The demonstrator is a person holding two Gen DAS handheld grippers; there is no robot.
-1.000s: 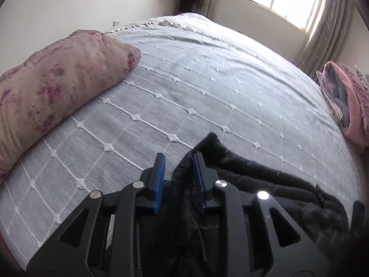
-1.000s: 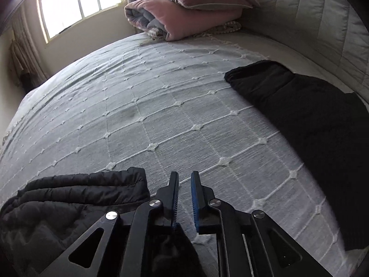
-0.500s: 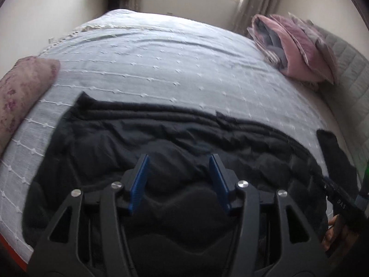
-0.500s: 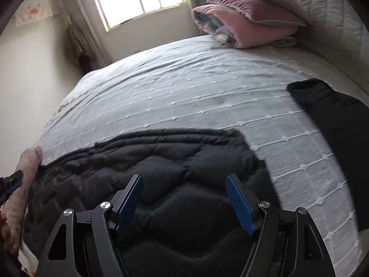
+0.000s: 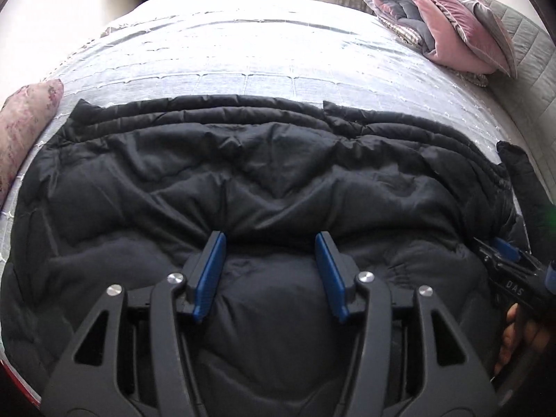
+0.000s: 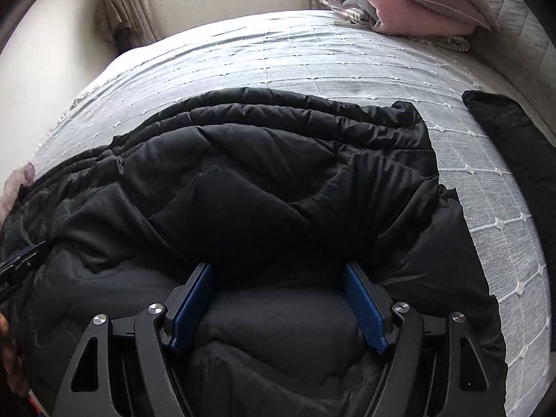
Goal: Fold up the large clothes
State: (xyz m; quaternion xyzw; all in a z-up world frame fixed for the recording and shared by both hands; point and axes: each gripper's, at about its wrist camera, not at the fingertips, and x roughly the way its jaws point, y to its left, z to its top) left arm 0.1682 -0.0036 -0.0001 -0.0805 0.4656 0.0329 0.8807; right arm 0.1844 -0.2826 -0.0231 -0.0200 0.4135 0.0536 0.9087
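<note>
Item: black quilted puffer coat (image 5: 264,173), lying spread across the near end of the grey checked bedspread (image 5: 243,45). Left gripper (image 5: 269,271) and right gripper (image 6: 278,299) are hovering over the coat, claws apart, gripping nothing. Advice: pinch matching edges evenly.

A jacket (image 5: 264,180) lies spread across the near part of the bed (image 5: 264,48), a pillow (image 5: 24,121) at its left, folded blankets (image 5: 448,24) far right, another garment (image 6: 514,146) beside it.
</note>
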